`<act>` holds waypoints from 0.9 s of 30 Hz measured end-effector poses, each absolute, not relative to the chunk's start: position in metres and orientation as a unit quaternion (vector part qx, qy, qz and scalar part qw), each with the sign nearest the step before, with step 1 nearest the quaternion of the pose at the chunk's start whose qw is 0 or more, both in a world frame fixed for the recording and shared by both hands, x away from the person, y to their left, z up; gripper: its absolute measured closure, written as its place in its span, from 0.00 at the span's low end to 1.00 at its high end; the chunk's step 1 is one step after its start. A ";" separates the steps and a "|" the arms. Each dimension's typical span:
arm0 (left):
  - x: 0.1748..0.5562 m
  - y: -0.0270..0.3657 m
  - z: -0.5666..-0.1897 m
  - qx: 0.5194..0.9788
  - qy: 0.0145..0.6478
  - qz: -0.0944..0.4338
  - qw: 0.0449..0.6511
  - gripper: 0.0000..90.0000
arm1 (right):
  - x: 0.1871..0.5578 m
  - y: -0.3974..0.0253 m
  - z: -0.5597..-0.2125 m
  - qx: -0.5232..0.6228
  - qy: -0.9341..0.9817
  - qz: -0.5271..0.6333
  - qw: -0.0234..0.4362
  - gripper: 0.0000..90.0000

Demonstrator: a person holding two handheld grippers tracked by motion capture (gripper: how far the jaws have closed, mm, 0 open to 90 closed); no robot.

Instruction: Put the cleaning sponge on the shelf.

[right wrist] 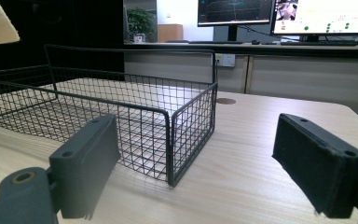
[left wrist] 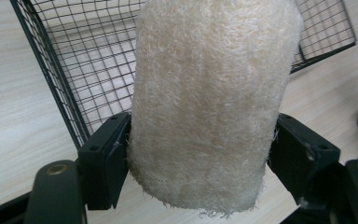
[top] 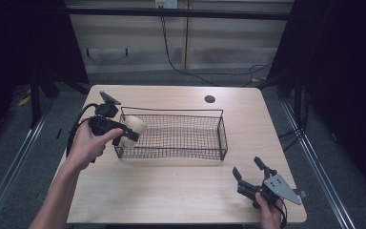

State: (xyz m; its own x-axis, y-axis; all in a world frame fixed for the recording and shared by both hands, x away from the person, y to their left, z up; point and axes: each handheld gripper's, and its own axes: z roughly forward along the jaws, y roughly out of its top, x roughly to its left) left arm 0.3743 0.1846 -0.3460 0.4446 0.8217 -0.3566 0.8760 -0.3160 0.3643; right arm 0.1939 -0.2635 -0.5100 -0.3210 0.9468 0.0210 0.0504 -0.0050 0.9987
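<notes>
A black wire basket (top: 181, 136) stands in the middle of the wooden surface (top: 181, 191), with a small dark round hole (top: 209, 99) in the wood behind it. The basket's left end wall rises just beneath the sponge (top: 132, 130). The left hand-held gripper (top: 124, 133) clamps this pale, rough sponge (left wrist: 209, 102) between its jaws, holding it over the basket's left end. The right hand-held gripper (top: 249, 174) sits near the surface's front right corner, jaws spread wide and holding nothing, well apart from the sponge.
</notes>
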 end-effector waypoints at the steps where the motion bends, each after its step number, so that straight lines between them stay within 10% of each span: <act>1: 0.375 0.184 -0.346 0.810 0.527 -0.047 0.253 0.29 | 0.194 -0.264 -0.510 0.427 0.583 0.566 0.396 0.15; 27: 0.404 0.158 -0.363 0.794 0.577 -0.033 0.187 0.29 | 0.194 -0.264 -0.510 0.427 0.584 0.566 0.396 0.15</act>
